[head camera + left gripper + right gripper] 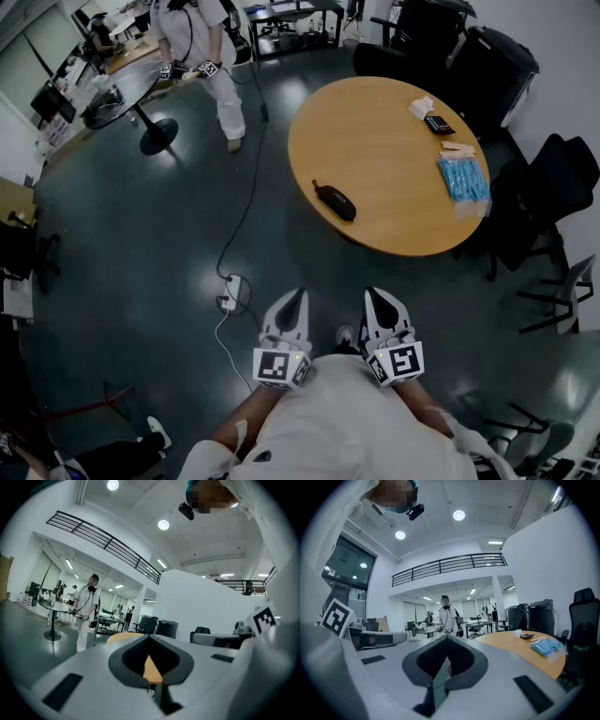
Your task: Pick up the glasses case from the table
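A black glasses case lies near the front left edge of a round wooden table. Both grippers hang close to my body, well short of the table and apart from the case. My left gripper has its jaws together and holds nothing. My right gripper is likewise shut and empty. In the left gripper view the left gripper points level toward the table. In the right gripper view the right gripper faces the room, with the table off to the right. Neither gripper view shows the case.
On the table's far right lie a blue packet, a calculator and a tissue. Black chairs crowd the right side. A cable and power strip lie on the dark floor ahead. A person in white stands at the back left.
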`<action>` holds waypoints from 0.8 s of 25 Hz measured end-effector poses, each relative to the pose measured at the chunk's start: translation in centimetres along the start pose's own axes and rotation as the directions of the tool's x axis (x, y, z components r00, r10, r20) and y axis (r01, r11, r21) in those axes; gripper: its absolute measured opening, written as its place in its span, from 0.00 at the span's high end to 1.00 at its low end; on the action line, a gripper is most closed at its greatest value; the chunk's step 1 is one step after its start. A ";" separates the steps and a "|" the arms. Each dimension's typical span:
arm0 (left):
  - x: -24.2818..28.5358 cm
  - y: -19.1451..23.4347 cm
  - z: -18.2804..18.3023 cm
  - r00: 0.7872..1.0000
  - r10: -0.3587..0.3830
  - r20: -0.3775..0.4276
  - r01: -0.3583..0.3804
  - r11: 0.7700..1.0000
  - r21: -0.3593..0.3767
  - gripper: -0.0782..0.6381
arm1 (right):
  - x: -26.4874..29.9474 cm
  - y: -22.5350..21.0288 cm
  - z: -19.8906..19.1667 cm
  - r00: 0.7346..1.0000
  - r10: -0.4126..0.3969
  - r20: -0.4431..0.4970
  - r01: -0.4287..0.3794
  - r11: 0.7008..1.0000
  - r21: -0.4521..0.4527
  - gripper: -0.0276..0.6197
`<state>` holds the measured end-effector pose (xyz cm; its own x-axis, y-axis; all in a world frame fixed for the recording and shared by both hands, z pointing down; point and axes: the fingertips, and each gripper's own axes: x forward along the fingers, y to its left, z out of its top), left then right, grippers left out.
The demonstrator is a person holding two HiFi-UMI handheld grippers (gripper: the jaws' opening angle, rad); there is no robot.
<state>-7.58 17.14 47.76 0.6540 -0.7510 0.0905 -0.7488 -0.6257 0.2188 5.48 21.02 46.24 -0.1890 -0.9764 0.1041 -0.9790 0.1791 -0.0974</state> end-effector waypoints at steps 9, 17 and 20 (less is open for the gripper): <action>0.6 -0.4 0.0 1.000 -0.007 -0.013 0.007 1.000 -0.010 0.88 | 0.2 -0.4 0.0 1.000 0.010 -0.005 -0.010 1.000 0.003 0.94; 1.7 -0.3 -0.5 0.999 0.049 -0.010 -0.049 0.999 -0.009 0.88 | 0.2 -2.4 0.1 1.000 0.018 -0.003 -0.018 0.999 0.027 0.94; 2.5 -0.1 -0.8 0.996 0.087 -0.009 -0.087 0.996 -0.015 0.88 | 0.5 -3.7 -0.4 0.999 0.037 -0.019 -0.037 0.999 0.021 0.93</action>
<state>-5.76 15.48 48.72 0.5871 -0.8008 0.1181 -0.8014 -0.5545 0.2242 8.99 19.93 47.00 -0.2268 -0.9667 0.1190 -0.9696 0.2125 -0.1216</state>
